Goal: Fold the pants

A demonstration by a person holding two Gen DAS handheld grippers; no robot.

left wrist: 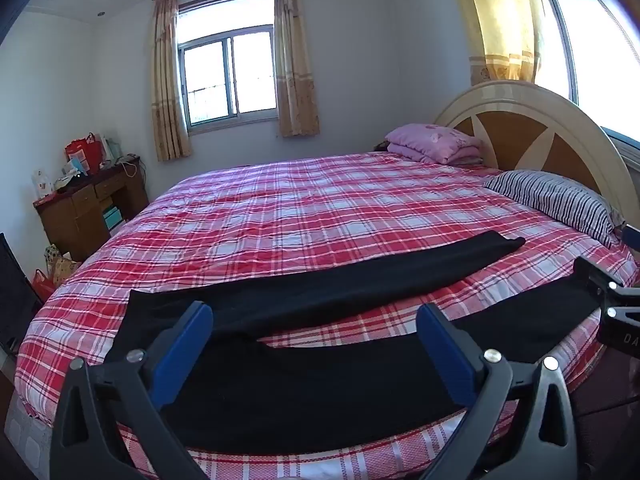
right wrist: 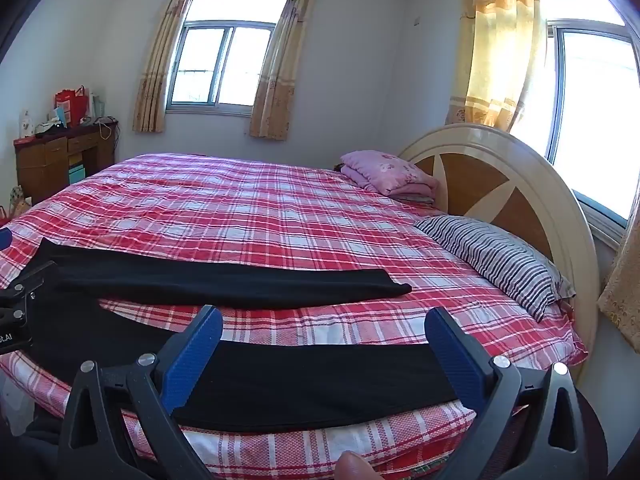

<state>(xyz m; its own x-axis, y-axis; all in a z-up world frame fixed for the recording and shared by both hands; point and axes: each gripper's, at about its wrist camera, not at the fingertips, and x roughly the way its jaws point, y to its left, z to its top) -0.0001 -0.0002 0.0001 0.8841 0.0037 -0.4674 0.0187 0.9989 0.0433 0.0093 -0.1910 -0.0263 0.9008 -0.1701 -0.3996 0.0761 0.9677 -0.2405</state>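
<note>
Covering the round bed [left wrist: 304, 208] is a red plaid sheet [right wrist: 248, 216], with a window [right wrist: 218, 64] behind. Black pants [left wrist: 320, 288] are lying near its front edge, legs running sideways toward the striped pillow [right wrist: 496, 256]. The left gripper [left wrist: 316, 344] and right gripper [right wrist: 324, 352] are hovering released over the near leg.

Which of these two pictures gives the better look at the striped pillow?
The right wrist view. There the striped pillow lies large and whole, in front of the headboard on the plaid bed cover. The left wrist view shows it smaller, pushed toward the right edge, its near end reaching the other gripper's blue tip.
</note>
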